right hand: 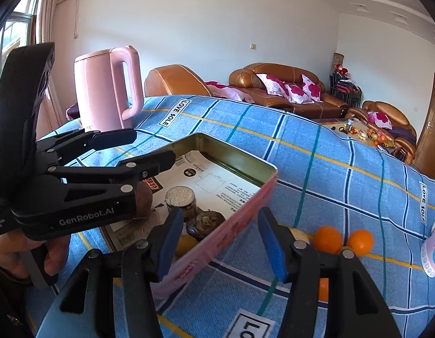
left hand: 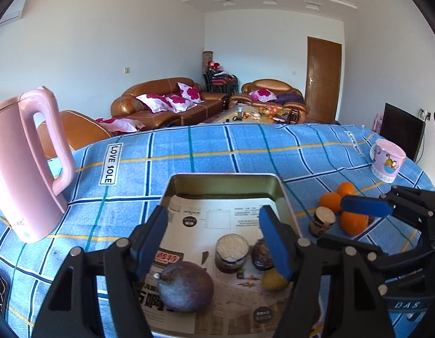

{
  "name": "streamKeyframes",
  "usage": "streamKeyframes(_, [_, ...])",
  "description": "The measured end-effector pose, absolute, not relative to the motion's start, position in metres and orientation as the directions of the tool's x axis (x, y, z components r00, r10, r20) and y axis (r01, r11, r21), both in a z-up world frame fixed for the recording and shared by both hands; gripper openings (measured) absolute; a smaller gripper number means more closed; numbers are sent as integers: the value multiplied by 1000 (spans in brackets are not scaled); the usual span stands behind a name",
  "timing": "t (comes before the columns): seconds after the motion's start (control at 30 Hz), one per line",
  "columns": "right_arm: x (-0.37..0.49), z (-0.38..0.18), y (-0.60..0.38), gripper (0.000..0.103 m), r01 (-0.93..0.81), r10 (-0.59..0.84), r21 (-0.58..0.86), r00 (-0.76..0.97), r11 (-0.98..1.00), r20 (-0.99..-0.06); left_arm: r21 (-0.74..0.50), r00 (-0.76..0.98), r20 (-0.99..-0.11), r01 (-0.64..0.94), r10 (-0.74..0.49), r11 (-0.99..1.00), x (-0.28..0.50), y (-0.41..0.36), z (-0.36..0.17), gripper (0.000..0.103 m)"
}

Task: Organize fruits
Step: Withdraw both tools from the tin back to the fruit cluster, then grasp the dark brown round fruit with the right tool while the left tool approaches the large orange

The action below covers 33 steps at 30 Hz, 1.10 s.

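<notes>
The left claw [left hand: 214, 242] hangs released over the tin tray [left hand: 223, 181], with nothing between its blue pads. Just below and ahead of it, inside the tray, lie a purplish round fruit [left hand: 185, 287], a jar-like piece with a pale top [left hand: 232, 250], a dark lump [left hand: 262, 255] and a yellow piece [left hand: 273, 280] by its right pad.

The right claw [right hand: 217, 242] is also released and empty, straddling the tray's near wall [right hand: 217, 242]. The oranges [right hand: 327, 239] still to be sorted sit on the counter [right hand: 316, 163] outside the tray, just ahead and to the right of this claw, close together. One more small jar-like piece [left hand: 322, 221] stands beside them.

So the right hand is plainly the nearer one (the left would have to cross the tray wall). The oranges are round, so no axis matters; I judge a short reach rightward is what comes next.
</notes>
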State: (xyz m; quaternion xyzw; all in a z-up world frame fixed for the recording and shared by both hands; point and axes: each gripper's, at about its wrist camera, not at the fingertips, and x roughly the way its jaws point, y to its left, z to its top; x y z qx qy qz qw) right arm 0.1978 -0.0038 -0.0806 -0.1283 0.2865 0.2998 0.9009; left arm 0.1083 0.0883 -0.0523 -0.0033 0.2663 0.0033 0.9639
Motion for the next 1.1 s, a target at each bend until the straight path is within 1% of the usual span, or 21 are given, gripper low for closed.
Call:
streamKeyframes(0.23, [203,-79,-66,57,-515,397,-39,705,856,-588,30,854,-515,94,-65,995,101,41,-45,70])
streamKeyframes(0.4, [213,-83,-109,57,-404,327,-2,742,915,-585,18,834,-535,170,-134,985,103,3,-43,70])
streamKeyframes(0.5, [217,-88,-126,57,-351,300,28,751,936,-588,36,819,-558,190,-138,981,109,-18,-49,70])
streamKeyframes(0.67, [220,-92,-142,58,-305,262,31,760,952,-595,0,773,-605,238,-190,971,120,-45,-58,62])
streamKeyframes(0.77, [223,-94,-151,58,-285,250,40,759,958,-602,-2,756,-620,266,-209,964,125,-59,-61,62])
streamKeyframes(0.8, [223,-94,-154,57,-280,252,48,759,959,-601,0,749,-627,272,-212,962,128,-63,-63,61])
streamKeyframes(0.9, [222,-94,-158,58,-281,257,55,758,958,-600,27,742,-643,267,-188,963,137,-66,-68,60])
streamKeyframes(0.93, [222,-94,-158,58,-282,256,52,757,958,-601,37,737,-653,260,-173,965,141,-66,-70,58])
streamKeyframes(0.97, [222,-95,-159,58,-282,252,48,756,958,-604,33,727,-664,259,-172,965,145,-65,-72,51])
streamKeyframes(1.0, [223,-96,-159,58,-279,251,50,752,959,-609,15,716,-673,263,-185,965,148,-64,-73,49])
streamKeyframes(1.1, [228,-98,-161,58,-276,254,64,738,959,-625,-14,705,-674,284,-219,959,148,-69,-73,48])
